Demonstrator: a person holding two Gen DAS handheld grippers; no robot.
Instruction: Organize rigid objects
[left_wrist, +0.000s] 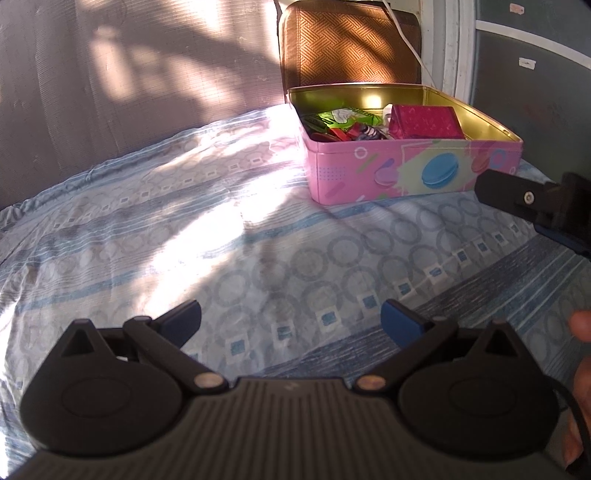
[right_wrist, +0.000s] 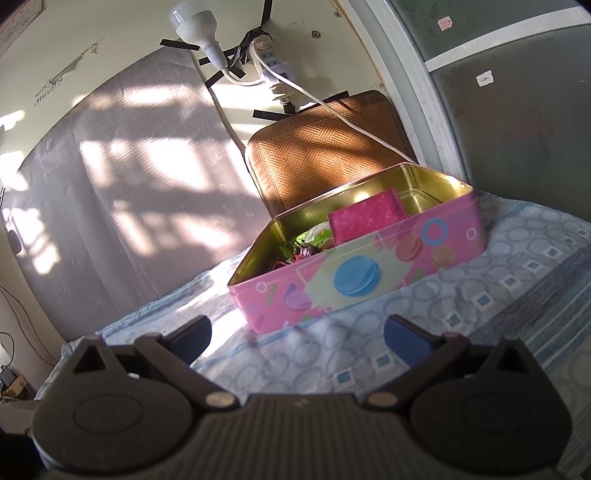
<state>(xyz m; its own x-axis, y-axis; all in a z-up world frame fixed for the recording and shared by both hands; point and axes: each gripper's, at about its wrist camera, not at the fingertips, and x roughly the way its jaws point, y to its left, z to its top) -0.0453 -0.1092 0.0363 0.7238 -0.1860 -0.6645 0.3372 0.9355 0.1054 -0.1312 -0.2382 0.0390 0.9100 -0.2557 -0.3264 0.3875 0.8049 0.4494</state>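
A pink tin box (left_wrist: 413, 170) with macaron pictures stands open on the bed, its brown woven-pattern lid (left_wrist: 347, 48) raised behind it. Inside lie a magenta box (left_wrist: 424, 122), a green packet (left_wrist: 343, 118) and small dark and red items. My left gripper (left_wrist: 291, 323) is open and empty, low over the bedsheet well short of the tin. My right gripper (right_wrist: 297, 338) is open and empty, close in front of the tin (right_wrist: 369, 273), where the magenta box (right_wrist: 365, 218) also shows. Part of the right gripper (left_wrist: 532, 206) shows at the right edge of the left wrist view.
The bed has a blue and white patterned sheet (left_wrist: 184, 229), sunlit on the left. A grey padded panel (right_wrist: 110, 177) stands behind the bed. A light bulb (right_wrist: 195, 22), taped cables and a socket (right_wrist: 273, 66) hang on the wall above the tin. A dark door (right_wrist: 517, 122) stands at right.
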